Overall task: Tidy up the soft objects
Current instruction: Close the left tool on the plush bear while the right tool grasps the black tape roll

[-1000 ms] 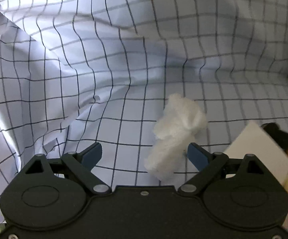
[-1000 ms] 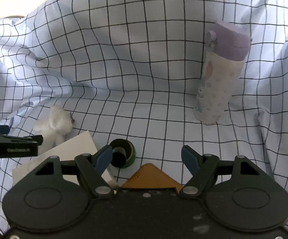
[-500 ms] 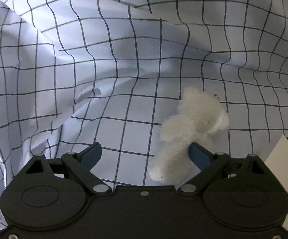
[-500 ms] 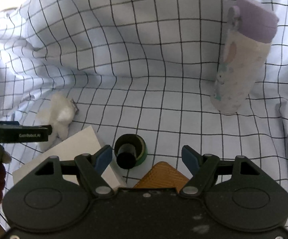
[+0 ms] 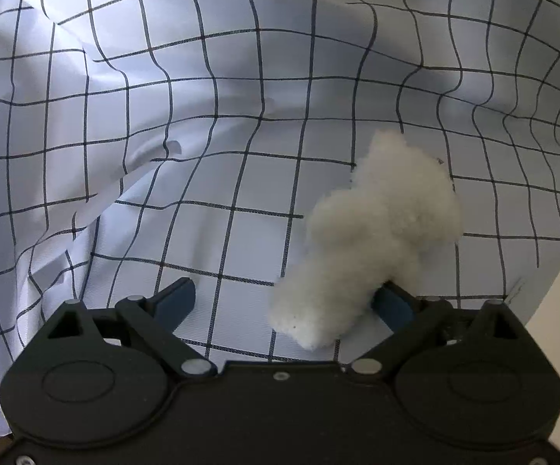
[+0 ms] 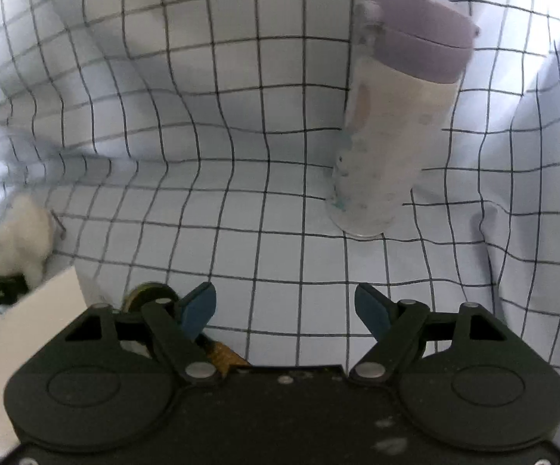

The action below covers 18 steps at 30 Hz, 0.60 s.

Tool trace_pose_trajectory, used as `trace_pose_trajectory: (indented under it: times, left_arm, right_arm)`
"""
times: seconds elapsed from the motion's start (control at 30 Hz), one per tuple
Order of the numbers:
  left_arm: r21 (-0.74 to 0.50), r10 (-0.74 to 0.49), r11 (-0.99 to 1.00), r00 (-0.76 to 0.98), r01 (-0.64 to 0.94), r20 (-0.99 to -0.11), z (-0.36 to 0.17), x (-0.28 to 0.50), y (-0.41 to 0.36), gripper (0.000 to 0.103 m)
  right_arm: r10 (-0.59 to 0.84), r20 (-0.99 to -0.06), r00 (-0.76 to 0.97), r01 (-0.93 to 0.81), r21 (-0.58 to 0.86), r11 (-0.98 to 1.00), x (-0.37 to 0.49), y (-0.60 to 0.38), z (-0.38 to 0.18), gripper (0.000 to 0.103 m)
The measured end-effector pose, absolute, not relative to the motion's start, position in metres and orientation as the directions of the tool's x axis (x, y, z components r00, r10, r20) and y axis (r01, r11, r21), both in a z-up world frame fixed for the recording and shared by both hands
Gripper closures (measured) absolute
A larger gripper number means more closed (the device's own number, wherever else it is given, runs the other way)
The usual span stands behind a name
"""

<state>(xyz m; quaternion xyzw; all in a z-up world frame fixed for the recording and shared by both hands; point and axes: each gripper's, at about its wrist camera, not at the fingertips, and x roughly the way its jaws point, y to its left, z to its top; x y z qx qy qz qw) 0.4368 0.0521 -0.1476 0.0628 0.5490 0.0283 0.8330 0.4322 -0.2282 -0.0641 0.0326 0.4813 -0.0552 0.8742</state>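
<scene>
A small white fluffy plush toy (image 5: 373, 232) lies on the checked cloth (image 5: 202, 116). My left gripper (image 5: 286, 302) is open, and the toy's lower end lies between its fingers, close against the right finger. The toy also shows at the far left of the right wrist view (image 6: 20, 232), with the left gripper's finger below it. My right gripper (image 6: 286, 310) is open and empty, low over the cloth, well to the right of the toy.
A tall white bottle with a lilac lid (image 6: 392, 116) stands on the cloth ahead of the right gripper. A white card (image 6: 28, 317) lies beside the toy. A dark tape roll (image 6: 148, 294) and an orange-brown piece (image 6: 222, 352) sit under the right gripper.
The left gripper has moved forward and closer to the toy, which now reaches in between its fingers. The right gripper has moved forward, so the tape roll and card slid under it.
</scene>
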Motion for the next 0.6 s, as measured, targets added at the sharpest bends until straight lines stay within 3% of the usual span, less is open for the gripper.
trace_pose_trajectory:
  times: [0.23,0.4,0.6]
  left_arm:
    - [0.126,0.108,0.992,0.389,0.022,-0.915,-0.152,0.439,0.063,0.006]
    - [0.121,0.101,0.992,0.372,0.029,-0.923,-0.158,0.446,0.064,0.004]
    - [0.121,0.099,0.992,0.374,0.034,-0.922,-0.163,0.45,0.065,0.003]
  right_arm:
    - [0.093,-0.853,0.514,0.07,0.149,0.986,0.431,-0.21,-0.054,0.024]
    - [0.106,-0.868,0.485,0.083,0.166,0.983,0.438,-0.197,-0.06,0.025]
    - [0.149,-0.889,0.433,0.121,0.221,0.968,0.446,-0.191,-0.068,0.034]
